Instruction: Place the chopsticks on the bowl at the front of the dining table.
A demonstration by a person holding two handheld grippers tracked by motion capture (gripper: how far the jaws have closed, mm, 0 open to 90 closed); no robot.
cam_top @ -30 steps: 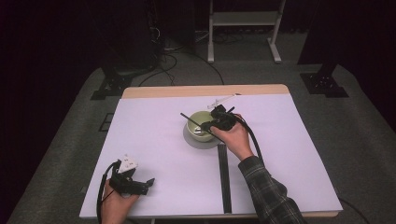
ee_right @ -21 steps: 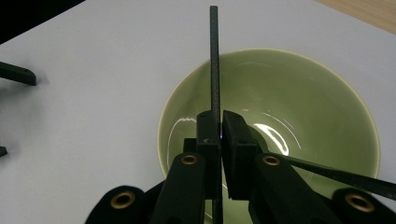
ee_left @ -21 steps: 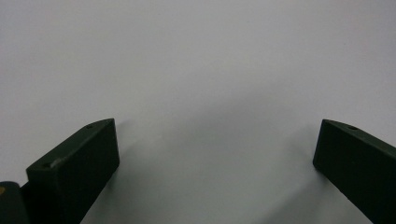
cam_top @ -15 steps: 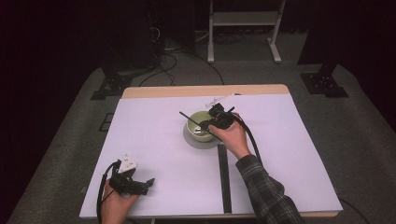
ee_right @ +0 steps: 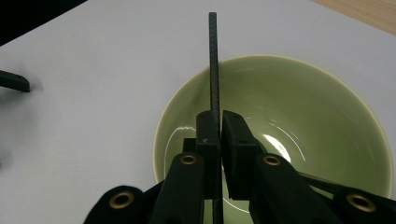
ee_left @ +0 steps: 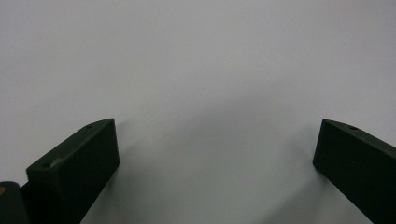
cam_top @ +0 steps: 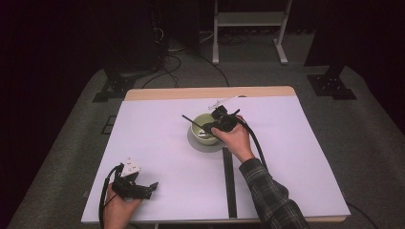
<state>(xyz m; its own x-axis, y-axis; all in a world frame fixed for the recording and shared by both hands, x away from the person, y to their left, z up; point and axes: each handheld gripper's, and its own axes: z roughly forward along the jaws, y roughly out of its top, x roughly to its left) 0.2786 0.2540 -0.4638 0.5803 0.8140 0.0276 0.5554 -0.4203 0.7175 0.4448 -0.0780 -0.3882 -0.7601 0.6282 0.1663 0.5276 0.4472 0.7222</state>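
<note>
A pale green bowl [cam_top: 201, 123] [ee_right: 299, 102] stands on a grey saucer [cam_top: 200, 144] at the middle of the white table. My right gripper [cam_top: 210, 128] [ee_right: 219, 117] hovers over the bowl's near right side, shut on a thin black stick [cam_top: 191, 120] [ee_right: 213, 60]. The stick reaches out past the bowl's rim toward the far left. My left gripper [cam_top: 152, 186] [ee_left: 217, 140] rests at the front left of the table, open, with bare white surface between its jaws.
A black strip [cam_top: 229, 176] runs from the saucer to the table's front edge. A small white item [cam_top: 222, 101] lies behind the bowl near the wooden back edge [cam_top: 210, 92]. A dark jaw tip [ee_right: 14, 80] shows at the left edge of the right gripper view.
My right gripper with the stick has shifted slightly left over the bowl. The left gripper has stayed still.
</note>
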